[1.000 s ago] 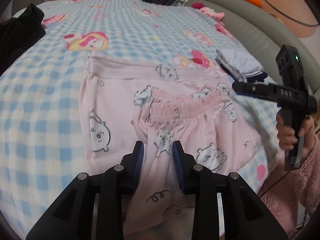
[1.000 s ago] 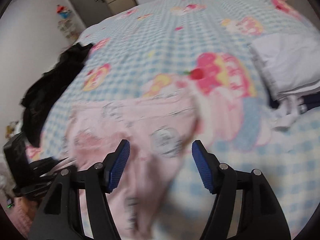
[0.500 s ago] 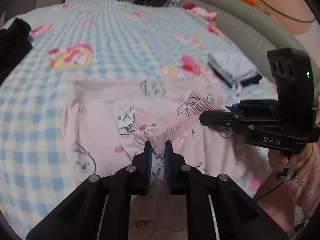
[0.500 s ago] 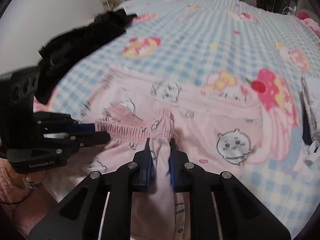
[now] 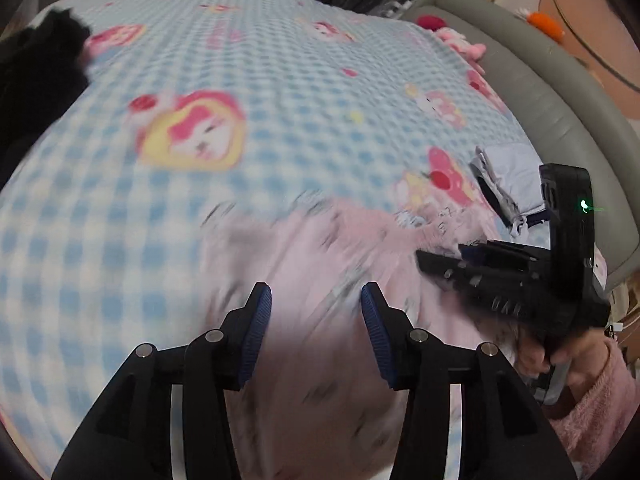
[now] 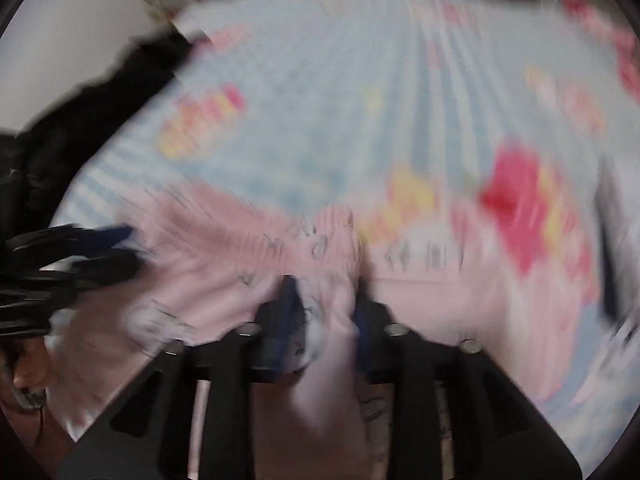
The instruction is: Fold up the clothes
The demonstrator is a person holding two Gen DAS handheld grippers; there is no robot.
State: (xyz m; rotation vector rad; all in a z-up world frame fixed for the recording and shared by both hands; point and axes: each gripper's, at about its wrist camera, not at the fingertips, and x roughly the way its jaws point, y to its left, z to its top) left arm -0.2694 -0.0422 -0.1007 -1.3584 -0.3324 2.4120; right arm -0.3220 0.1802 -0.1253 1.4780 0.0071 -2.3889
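Left wrist view: my left gripper stands with its blue-padded jaws spread wide and nothing between them. Below and beyond them the pink pants lie blurred on the blue checked bedspread, filling the lower middle of the frame. At the right edge my right gripper reaches in over the pants, held by a hand in a fuzzy pink sleeve. A folded grey pile sits at the right, near the grey bed frame; a black garment lies at the upper left.

Right wrist view: everything is smeared. My right gripper has pink cloth bunched between its jaws, which stand slightly apart; I cannot tell whether they clamp it. The pants spread across the lower centre, and my left gripper shows at the left edge over them.
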